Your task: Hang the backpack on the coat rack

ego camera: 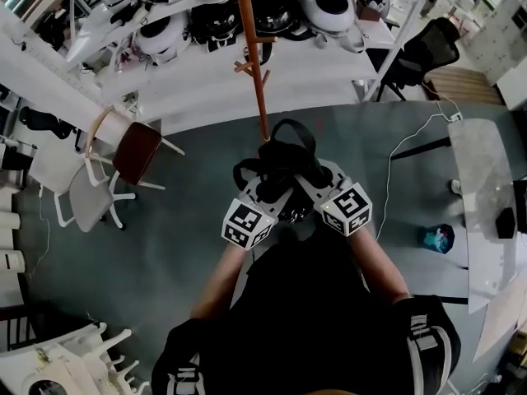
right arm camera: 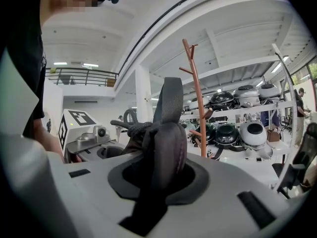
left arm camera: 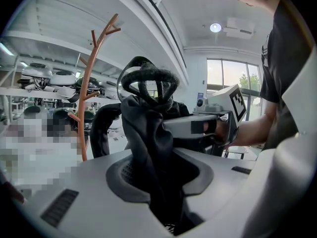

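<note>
- Grey floor (ego camera: 165,253) runs ahead to the coat rack (ego camera: 254,64), which stands upright on the far side, dead ahead of you.
- Your left gripper (ego camera: 268,189) and right gripper (ego camera: 311,183) each clamp the backpack (ego camera: 284,156) by its straps, side by side and equally near the rack.

Backpack (ego camera: 280,167) clamped in both sets of jaws: black matt woven cloth, ribbed strap webbing, faint sheen on the padded fold. Left gripper (ego camera: 270,189) and right gripper (ego camera: 311,181): smooth matt grey plastic, dark rubbery inserts. Coat rack (ego camera: 251,48) ahead of jaws: smooth satin orange-brown, probably painted metal, maybe wood. Helmets (right arm camera: 253,133) beyond: glossy shells. Floor (ego camera: 165,286) beneath: matt grey.
</note>
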`<state>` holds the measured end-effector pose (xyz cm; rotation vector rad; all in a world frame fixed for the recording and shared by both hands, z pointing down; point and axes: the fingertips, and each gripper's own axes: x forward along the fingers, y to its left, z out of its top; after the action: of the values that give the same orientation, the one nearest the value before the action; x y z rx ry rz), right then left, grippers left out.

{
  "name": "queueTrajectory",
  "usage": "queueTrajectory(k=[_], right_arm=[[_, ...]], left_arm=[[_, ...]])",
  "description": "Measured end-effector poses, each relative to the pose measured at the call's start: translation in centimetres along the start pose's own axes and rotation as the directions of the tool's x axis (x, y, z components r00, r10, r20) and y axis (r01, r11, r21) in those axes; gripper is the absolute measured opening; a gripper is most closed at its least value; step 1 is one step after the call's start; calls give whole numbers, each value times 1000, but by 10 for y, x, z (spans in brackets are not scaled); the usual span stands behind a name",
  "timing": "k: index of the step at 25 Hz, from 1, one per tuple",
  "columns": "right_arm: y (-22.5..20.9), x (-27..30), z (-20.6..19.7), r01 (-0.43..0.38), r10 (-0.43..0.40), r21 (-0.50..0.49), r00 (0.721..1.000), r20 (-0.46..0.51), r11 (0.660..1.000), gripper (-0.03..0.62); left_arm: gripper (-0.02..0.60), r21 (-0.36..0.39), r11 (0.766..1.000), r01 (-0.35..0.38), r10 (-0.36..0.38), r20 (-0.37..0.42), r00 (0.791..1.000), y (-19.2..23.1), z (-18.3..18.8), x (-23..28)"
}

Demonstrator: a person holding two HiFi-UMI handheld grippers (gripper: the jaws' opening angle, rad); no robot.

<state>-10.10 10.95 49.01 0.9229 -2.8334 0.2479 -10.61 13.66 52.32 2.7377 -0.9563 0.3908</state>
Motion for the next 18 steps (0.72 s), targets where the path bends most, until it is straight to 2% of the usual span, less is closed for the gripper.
queueTrajectory(k=[9, 18], right_arm=[[-20, 20, 4, -48, 48, 3, 999, -6, 999, 92], [-72, 53, 13, -103, 103, -20, 995, -15, 994, 92]], left_arm=[[123, 4, 999, -33, 33, -11, 999, 23, 6, 14], [123, -24, 997, -77, 77, -20, 997, 66, 21, 54]])
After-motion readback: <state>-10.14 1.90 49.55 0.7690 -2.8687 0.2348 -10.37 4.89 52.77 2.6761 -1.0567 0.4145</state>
